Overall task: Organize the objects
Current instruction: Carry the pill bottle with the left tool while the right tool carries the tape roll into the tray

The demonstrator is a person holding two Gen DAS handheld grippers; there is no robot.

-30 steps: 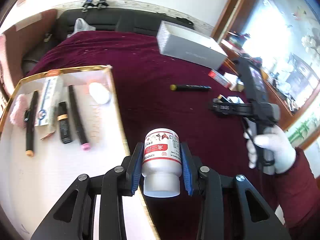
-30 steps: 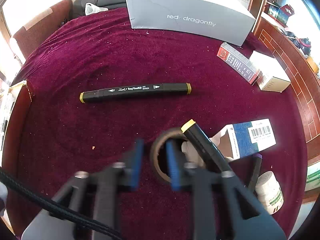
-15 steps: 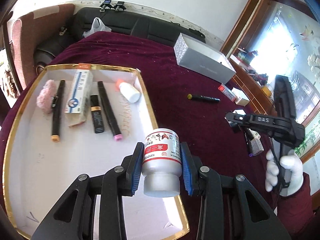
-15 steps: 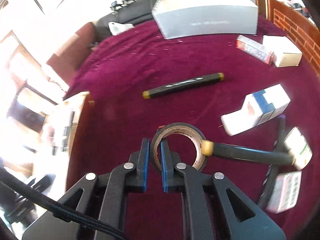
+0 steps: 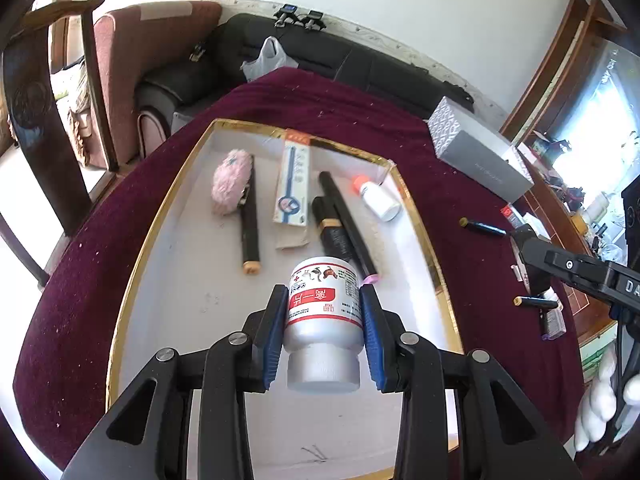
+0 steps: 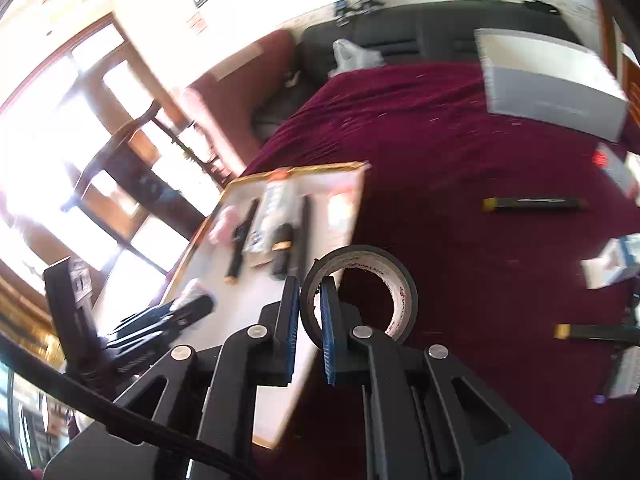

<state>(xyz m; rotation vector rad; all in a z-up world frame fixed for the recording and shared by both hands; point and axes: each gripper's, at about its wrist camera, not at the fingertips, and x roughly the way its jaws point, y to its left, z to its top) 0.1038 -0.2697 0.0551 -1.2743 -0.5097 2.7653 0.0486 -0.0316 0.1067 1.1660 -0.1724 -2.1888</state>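
Glossy white pill bottle point(image 5: 323, 312) clamped in left gripper point(image 5: 323, 338) | right gripper point(image 6: 309, 320) pinching black tape ring point(image 6: 360, 292)

A dark red, velvety cloth point(image 5: 460, 184), flecked with pale lint, is seen covering the table. On it a tray point(image 5: 168, 240) is laid, matt white inside and edged in shiny gold foil. Within the tray a fluffy pink puff point(image 5: 228, 182), a printed paper carton point(image 5: 294, 184) and matt black markers point(image 5: 348, 220) are shown. Above the tray a smooth, slightly glossy white plastic bottle point(image 5: 324, 320) with a printed paper label is pressed between blue ribbed pads point(image 5: 374, 340). Beyond the tray a grey, matt cardboard box point(image 5: 480, 156) is seen. The tape roll point(image 6: 360, 292) appears glossy black outside, with a pale paper core.
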